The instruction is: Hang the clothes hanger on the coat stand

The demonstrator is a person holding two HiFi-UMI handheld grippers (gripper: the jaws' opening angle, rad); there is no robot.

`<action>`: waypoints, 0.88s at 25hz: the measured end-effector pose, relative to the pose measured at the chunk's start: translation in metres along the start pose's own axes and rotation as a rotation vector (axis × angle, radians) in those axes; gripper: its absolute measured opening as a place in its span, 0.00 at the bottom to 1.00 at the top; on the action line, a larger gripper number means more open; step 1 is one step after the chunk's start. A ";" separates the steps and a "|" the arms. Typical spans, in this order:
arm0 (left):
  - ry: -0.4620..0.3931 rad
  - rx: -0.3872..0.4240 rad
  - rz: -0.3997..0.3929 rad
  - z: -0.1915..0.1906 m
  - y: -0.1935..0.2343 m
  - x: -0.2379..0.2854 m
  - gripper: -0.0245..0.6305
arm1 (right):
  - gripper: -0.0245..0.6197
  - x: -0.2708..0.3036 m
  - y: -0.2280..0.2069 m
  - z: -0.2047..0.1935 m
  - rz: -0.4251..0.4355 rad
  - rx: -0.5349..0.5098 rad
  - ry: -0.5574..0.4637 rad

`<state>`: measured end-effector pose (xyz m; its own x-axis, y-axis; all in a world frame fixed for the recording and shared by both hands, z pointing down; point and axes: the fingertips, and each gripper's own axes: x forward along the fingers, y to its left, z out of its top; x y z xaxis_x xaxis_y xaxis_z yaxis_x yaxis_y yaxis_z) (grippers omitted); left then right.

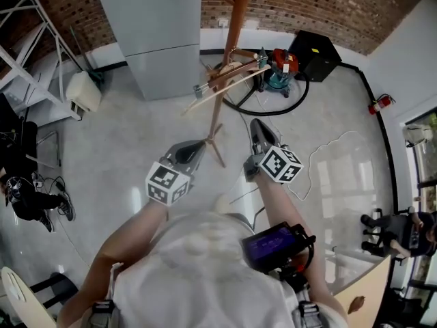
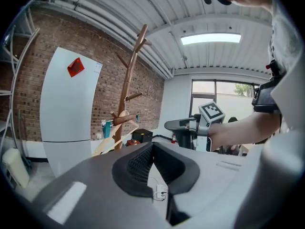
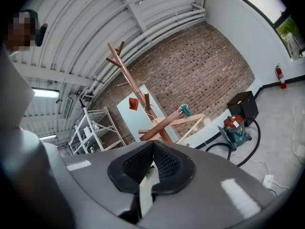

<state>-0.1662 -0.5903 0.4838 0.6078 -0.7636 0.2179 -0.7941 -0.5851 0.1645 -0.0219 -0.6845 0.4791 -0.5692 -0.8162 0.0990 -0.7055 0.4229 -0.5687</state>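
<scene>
The wooden coat stand rises at the top middle of the head view, with its feet spread on the floor. A pale wooden clothes hanger with a teal clip hangs tilted on its low pegs. The stand and hanger also show in the left gripper view. In the right gripper view the stand and hanger are again visible. My left gripper is shut with nothing in it. My right gripper is shut and holds nothing. Both sit a short way in front of the stand, apart from the hanger.
A tall pale cabinet stands left of the stand. A red and teal vacuum cleaner with a black hose and a black box sit to its right. A white cable runs over the floor. Metal shelving is at the far left.
</scene>
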 end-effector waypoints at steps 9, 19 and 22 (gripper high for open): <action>0.034 -0.035 -0.042 -0.036 -0.006 -0.020 0.04 | 0.06 -0.067 0.000 -0.043 -0.020 -0.088 0.084; 0.019 -0.021 -0.098 -0.034 -0.024 -0.023 0.04 | 0.06 -0.106 0.037 -0.068 0.038 -0.271 0.113; 0.024 -0.018 -0.116 -0.038 -0.030 -0.024 0.04 | 0.06 -0.110 0.038 -0.071 0.029 -0.272 0.106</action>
<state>-0.1571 -0.5441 0.5103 0.6954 -0.6843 0.2196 -0.7187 -0.6637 0.2075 -0.0163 -0.5509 0.5050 -0.6215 -0.7627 0.1788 -0.7675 0.5472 -0.3338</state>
